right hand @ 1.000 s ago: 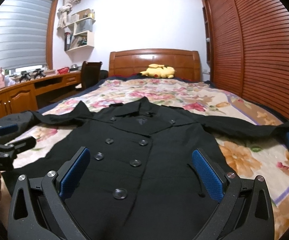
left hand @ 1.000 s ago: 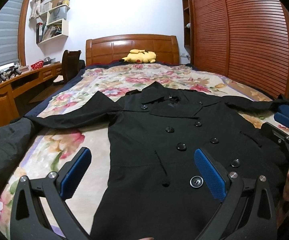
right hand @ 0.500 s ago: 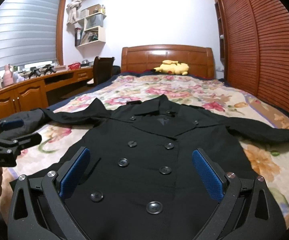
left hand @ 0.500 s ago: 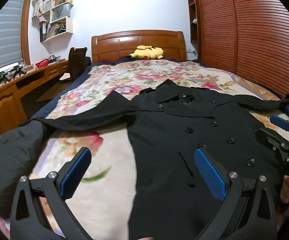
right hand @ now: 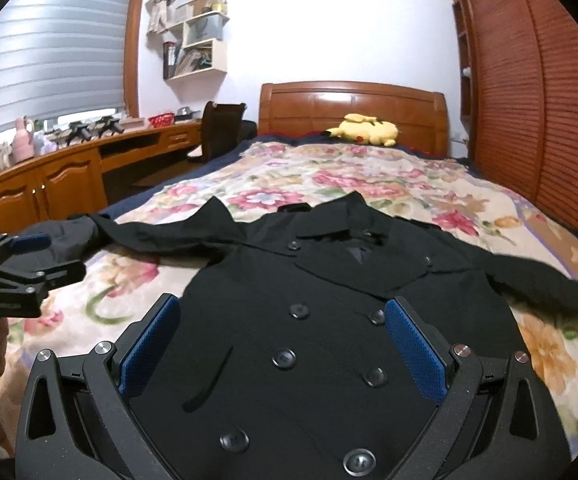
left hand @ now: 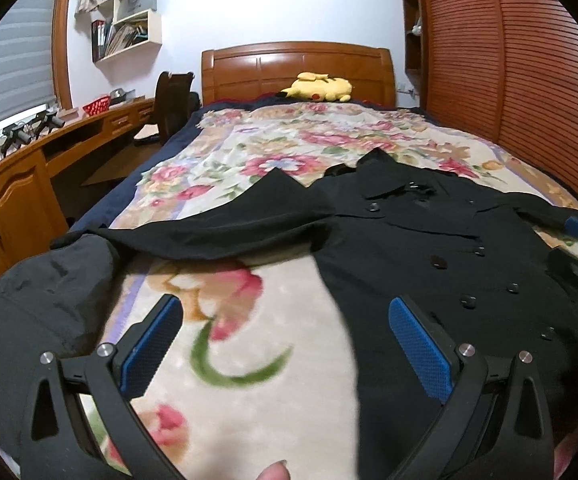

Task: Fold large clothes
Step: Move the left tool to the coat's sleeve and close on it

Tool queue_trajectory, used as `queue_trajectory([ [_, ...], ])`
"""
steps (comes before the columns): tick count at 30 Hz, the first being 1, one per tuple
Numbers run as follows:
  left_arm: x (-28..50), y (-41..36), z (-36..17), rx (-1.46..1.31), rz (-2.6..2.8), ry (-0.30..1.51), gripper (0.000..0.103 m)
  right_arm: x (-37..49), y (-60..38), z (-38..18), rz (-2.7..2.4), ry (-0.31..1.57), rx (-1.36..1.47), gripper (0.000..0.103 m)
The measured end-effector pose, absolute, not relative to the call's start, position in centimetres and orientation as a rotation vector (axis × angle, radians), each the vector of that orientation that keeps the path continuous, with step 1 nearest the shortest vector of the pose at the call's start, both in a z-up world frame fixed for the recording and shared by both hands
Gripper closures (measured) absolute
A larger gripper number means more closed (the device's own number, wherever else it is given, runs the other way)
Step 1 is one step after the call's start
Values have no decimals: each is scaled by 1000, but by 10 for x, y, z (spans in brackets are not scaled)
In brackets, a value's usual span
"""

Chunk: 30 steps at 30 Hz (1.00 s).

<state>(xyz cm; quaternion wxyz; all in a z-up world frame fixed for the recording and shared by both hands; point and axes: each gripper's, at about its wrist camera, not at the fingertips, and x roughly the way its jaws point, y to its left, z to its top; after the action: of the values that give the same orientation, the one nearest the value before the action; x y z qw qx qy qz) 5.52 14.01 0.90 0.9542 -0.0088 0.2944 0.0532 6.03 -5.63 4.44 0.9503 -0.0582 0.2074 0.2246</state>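
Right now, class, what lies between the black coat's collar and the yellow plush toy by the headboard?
Only bare floral bedspread separates the black coat from the yellow plush toy; both wrist views show this.

You have a wide bed with a carved wooden headboard (right hand: 353, 108), covered by a cream floral blanket (right hand: 369, 176). Take the headboard as your landmark: right against it lies a yellow plush toy (right hand: 363, 130). Well away from it, toward the foot end, a black double-breasted coat (right hand: 329, 320) lies flat, buttons up, collar pointing to the headboard, sleeves stretched out to both edges.
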Motion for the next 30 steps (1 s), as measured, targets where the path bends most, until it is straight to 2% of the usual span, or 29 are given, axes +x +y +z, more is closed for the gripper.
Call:
queue_trajectory([
  [7, 78, 179, 12, -62, 121, 582, 1, 80, -22, 60, 469, 427, -167, 0],
  [15, 124, 221, 5, -116, 144, 651, 7, 111, -2, 52, 540, 447, -142, 0],
  [18, 139, 237, 1, -149, 155, 674, 16, 122, 5, 42, 566, 480, -139, 0],
  [30, 196, 309, -34, -318, 271, 769, 17, 133, 13, 22, 597, 548, -146, 0],
])
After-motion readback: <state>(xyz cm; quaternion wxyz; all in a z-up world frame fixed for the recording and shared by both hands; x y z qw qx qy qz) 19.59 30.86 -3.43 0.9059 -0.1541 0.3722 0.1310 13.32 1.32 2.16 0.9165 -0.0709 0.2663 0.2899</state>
